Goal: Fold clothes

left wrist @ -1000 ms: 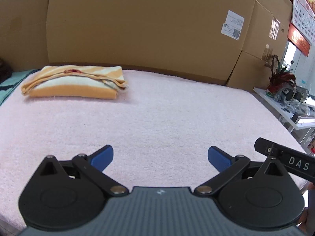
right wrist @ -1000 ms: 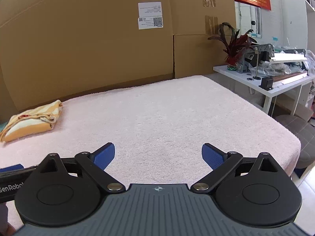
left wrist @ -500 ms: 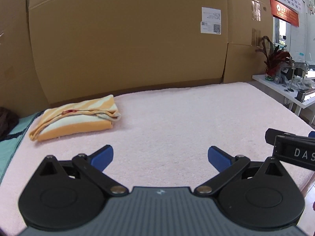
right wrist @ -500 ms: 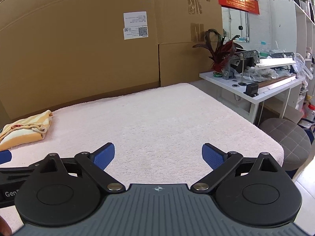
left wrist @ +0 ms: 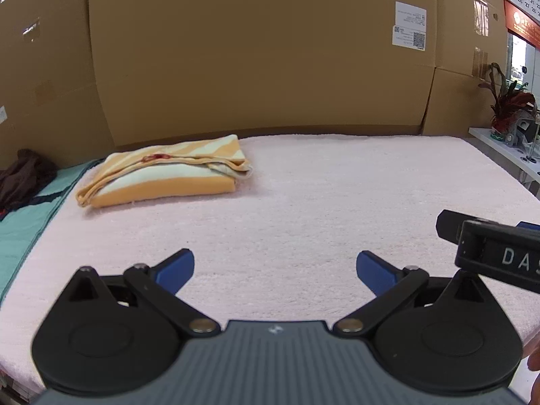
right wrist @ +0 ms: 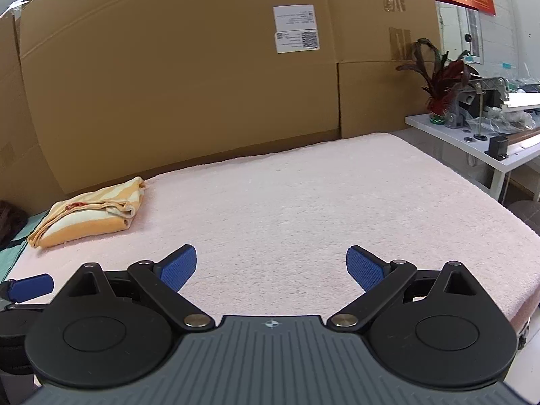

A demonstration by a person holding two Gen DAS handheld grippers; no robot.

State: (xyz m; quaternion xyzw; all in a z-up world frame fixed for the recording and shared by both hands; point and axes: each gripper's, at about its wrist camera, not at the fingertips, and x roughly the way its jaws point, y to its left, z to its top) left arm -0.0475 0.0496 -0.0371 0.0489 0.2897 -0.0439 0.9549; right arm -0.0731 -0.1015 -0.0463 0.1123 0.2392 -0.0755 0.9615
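A folded orange and pale striped garment [left wrist: 162, 172] lies at the far left of the pink towel-covered table [left wrist: 320, 202]; it also shows in the right wrist view [right wrist: 91, 214]. My left gripper [left wrist: 275, 266] is open and empty, low over the table's near edge, well short of the garment. My right gripper [right wrist: 271, 265] is open and empty, also over the near part of the table [right wrist: 303, 202]. The right gripper's body shows at the right edge of the left wrist view [left wrist: 489, 246]. A blue fingertip of the left gripper shows at the left of the right wrist view [right wrist: 30, 287].
Large cardboard boxes [left wrist: 253, 50] stand as a wall behind the table. A teal cloth [left wrist: 23, 222] with a dark garment [left wrist: 23, 179] lies left of the table. A white side table [right wrist: 479, 145] with a red-leaved plant [right wrist: 442, 81] and tools stands right.
Both views have swung left: the folded garment sits further right in each frame. Both grippers have stayed open and empty.
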